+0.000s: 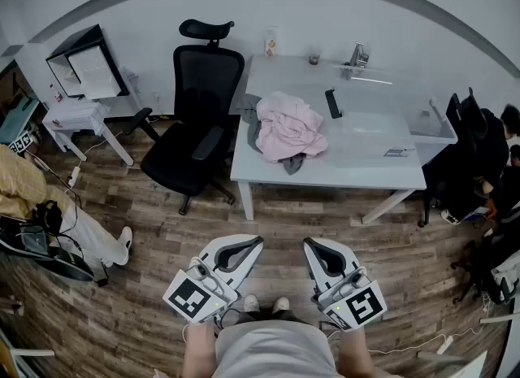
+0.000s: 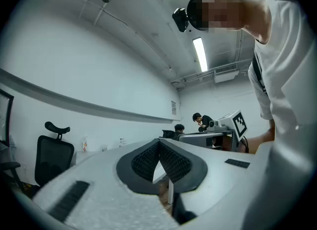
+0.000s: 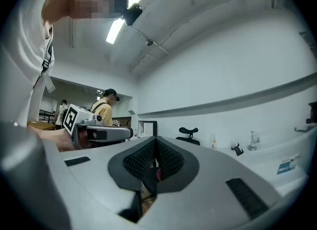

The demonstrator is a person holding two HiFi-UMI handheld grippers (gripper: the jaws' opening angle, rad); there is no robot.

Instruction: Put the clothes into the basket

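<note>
A heap of pink clothes with a grey garment under it lies on the white table, near its left end. I can make out no basket in any view. My left gripper and right gripper hang side by side low over the wooden floor, close to my body and well short of the table. Both are shut with nothing between the jaws. The left gripper view shows the left gripper with its jaws meeting at the tip. In the right gripper view the right gripper looks the same.
A black office chair stands at the table's left end. On the table lie a black handset and small bottles at the back. A small white side table is at far left, and dark chairs and bags are at right.
</note>
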